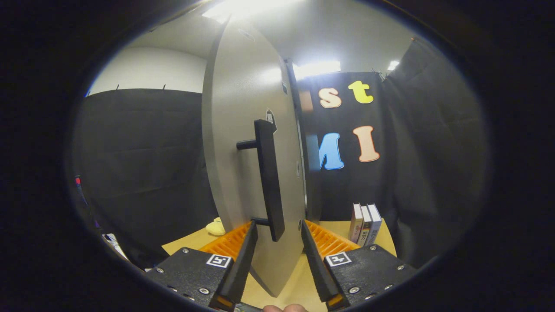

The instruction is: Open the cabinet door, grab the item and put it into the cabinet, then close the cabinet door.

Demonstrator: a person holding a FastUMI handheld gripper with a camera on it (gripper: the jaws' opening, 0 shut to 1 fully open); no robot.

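1. While the gripper faces the edge of the grey flat-panel cabinet door, its fingers stand spread, with the lower end of the black straight bar handle between them, not pinched.
2. Door position: swung partly open, just ahead of the fingers, above the tan wooden tabletop.
3. Handling, as judged: the handle looks rigid and smooth, on two short posts; grip mid-bar, between the posts, to limit slipping.
4. Orientation: the handle's long axis runs vertically, parallel to the door face.
5. Three upright books stand beyond the right finger.
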